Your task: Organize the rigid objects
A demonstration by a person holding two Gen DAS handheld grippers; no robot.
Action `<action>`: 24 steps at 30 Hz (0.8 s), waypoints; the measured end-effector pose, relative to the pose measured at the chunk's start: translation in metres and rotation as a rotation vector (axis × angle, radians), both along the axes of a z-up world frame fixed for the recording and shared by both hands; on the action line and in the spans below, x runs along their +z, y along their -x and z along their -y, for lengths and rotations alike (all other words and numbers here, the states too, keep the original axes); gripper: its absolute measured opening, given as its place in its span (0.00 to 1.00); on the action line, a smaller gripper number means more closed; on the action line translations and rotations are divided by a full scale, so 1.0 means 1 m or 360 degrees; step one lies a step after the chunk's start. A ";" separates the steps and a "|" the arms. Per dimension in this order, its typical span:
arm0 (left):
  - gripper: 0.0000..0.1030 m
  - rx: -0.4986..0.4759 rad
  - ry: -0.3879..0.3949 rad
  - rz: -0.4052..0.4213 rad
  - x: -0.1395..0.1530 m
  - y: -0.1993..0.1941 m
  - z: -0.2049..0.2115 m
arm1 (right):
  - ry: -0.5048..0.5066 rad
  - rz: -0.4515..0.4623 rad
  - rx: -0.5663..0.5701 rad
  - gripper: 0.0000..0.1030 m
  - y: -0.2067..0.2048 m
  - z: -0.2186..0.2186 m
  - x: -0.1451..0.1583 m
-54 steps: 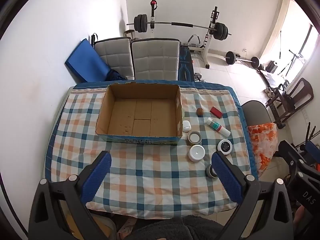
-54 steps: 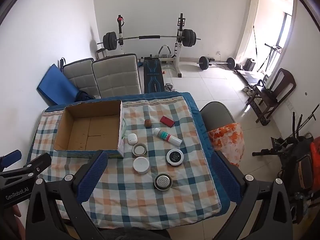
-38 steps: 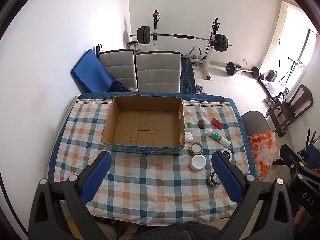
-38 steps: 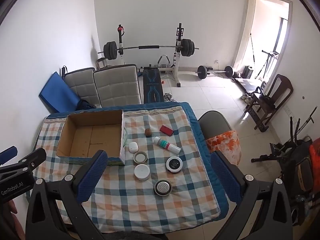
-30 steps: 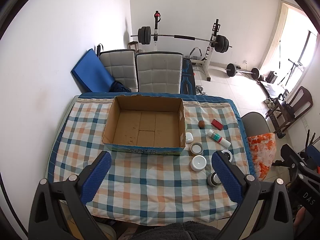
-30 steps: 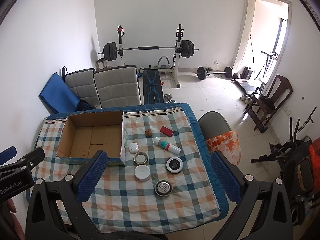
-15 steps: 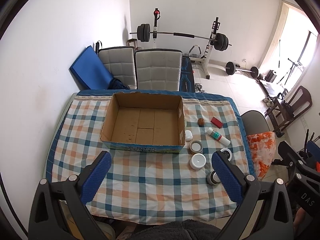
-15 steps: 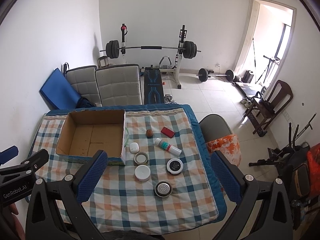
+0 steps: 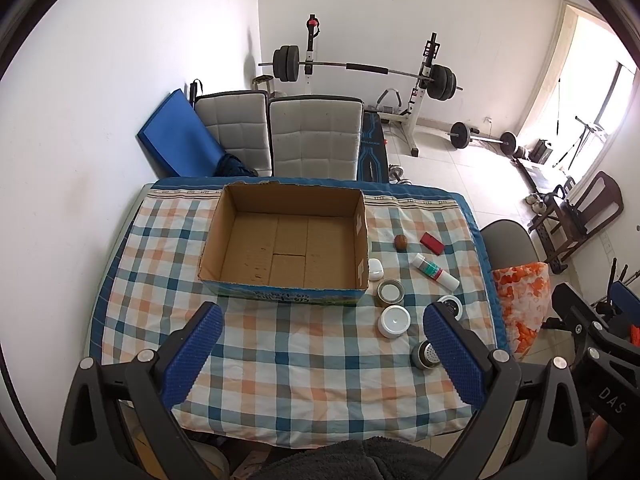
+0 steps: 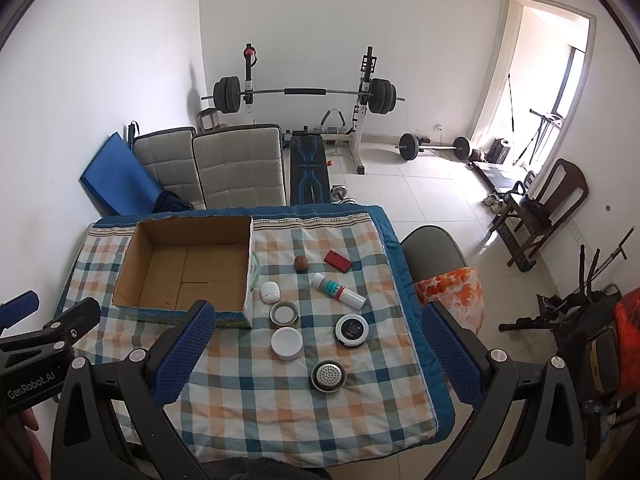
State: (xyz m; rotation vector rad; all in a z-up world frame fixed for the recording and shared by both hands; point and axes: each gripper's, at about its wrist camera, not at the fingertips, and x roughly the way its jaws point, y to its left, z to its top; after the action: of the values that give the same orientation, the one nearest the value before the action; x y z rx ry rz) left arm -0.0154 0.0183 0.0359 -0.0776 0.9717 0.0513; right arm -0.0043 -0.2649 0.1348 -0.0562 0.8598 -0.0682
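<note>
An empty cardboard box (image 9: 286,240) (image 10: 188,268) stands on the checked tablecloth (image 9: 280,352). Right of it lie several small objects: a brown ball (image 10: 300,262), a red case (image 10: 337,261), a white tube (image 10: 338,290), a white pod (image 10: 270,291), a tin with a white lid (image 10: 283,314), a white jar lid (image 10: 286,343), a black-and-white disc (image 10: 351,330) and a metal strainer cap (image 10: 328,376). My left gripper (image 9: 322,340) and right gripper (image 10: 316,340) are both open and empty, held high above the table's near edge.
Two padded chairs (image 9: 280,136) and a blue mat (image 9: 176,140) stand behind the table. A grey chair (image 10: 434,252) with an orange bag (image 10: 452,296) is at the table's right side. A barbell rack (image 10: 304,96) stands by the far wall.
Both grippers have risen and drawn back slightly, so the table looks smaller and further off. Nothing on the table has moved. Both stay open.
</note>
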 end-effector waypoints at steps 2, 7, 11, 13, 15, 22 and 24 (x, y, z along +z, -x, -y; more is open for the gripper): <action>1.00 -0.0001 0.0001 -0.0002 0.000 0.000 0.000 | 0.0002 0.0000 0.0005 1.00 0.000 -0.001 -0.005; 1.00 -0.0001 -0.0001 0.0006 0.000 -0.001 -0.001 | 0.0002 0.0000 0.0006 1.00 0.000 -0.001 -0.004; 1.00 -0.0001 0.0002 0.0002 -0.001 -0.001 0.000 | 0.0002 0.0001 0.0005 1.00 0.000 -0.001 -0.003; 1.00 -0.0009 0.0001 0.0005 -0.001 -0.002 0.001 | 0.0008 -0.0002 0.0006 1.00 -0.001 -0.002 -0.002; 1.00 -0.0010 -0.0005 0.0012 0.000 -0.001 0.004 | 0.0004 -0.0003 0.0007 1.00 -0.002 -0.001 -0.002; 1.00 -0.0009 -0.0002 0.0010 0.001 -0.002 0.005 | 0.0015 0.0002 0.0002 1.00 -0.004 -0.002 0.000; 1.00 -0.0011 0.0000 0.0010 0.001 -0.002 0.005 | 0.0009 0.0000 0.0001 1.00 -0.004 -0.001 0.002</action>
State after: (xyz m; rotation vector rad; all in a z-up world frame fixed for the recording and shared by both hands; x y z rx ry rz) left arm -0.0133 0.0131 0.0370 -0.0742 0.9655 0.0450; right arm -0.0001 -0.2638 0.1366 -0.0616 0.8599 -0.0703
